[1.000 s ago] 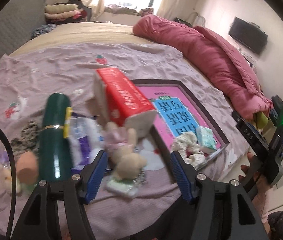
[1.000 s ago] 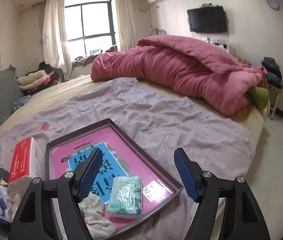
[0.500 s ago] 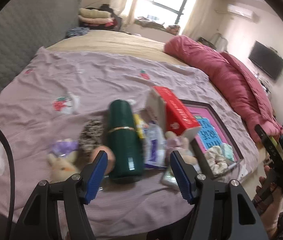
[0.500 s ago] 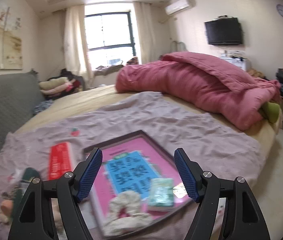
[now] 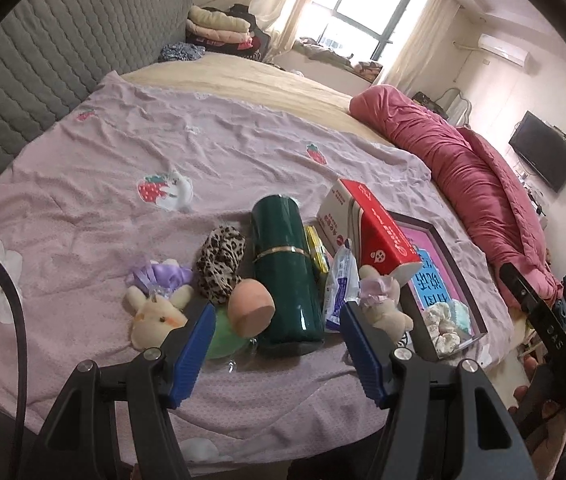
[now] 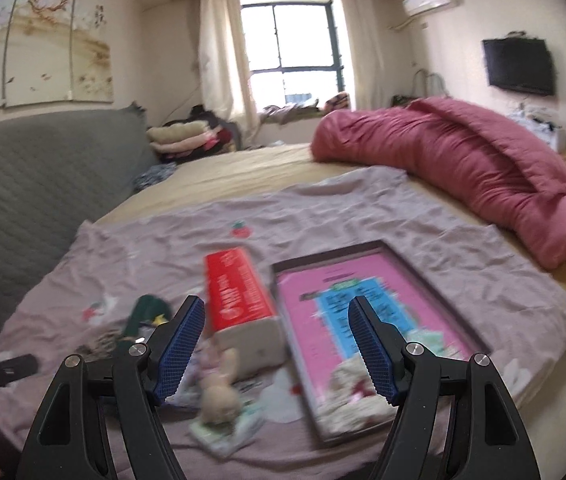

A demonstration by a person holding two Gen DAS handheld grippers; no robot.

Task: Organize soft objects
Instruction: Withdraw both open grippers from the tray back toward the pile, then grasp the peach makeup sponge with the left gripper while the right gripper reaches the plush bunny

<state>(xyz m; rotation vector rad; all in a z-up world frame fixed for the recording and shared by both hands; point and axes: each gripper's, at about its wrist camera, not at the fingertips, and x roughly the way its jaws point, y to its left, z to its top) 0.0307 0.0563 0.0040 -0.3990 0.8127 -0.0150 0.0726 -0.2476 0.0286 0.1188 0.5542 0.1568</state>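
Soft things lie on the lilac sheet: a cream bunny, a purple scrunchie, a leopard scrunchie, a peach sponge and a pink-bowed plush bunny, also in the right wrist view. A pink tray holds a white scrunchie and a tissue pack. My left gripper is open, above the near end of a green bottle. My right gripper is open, empty, above the red tissue box and tray.
A red-and-white tissue box, a plastic packet and a yellow item lie among the soft things. A pink duvet lies at the right. A grey headboard stands at the left. The bed's edge is just below both grippers.
Both views have swung left. My left gripper has drawn back from the plush bunny to over the bottle and sponge. My right gripper has shifted from the tray toward the tissue box.
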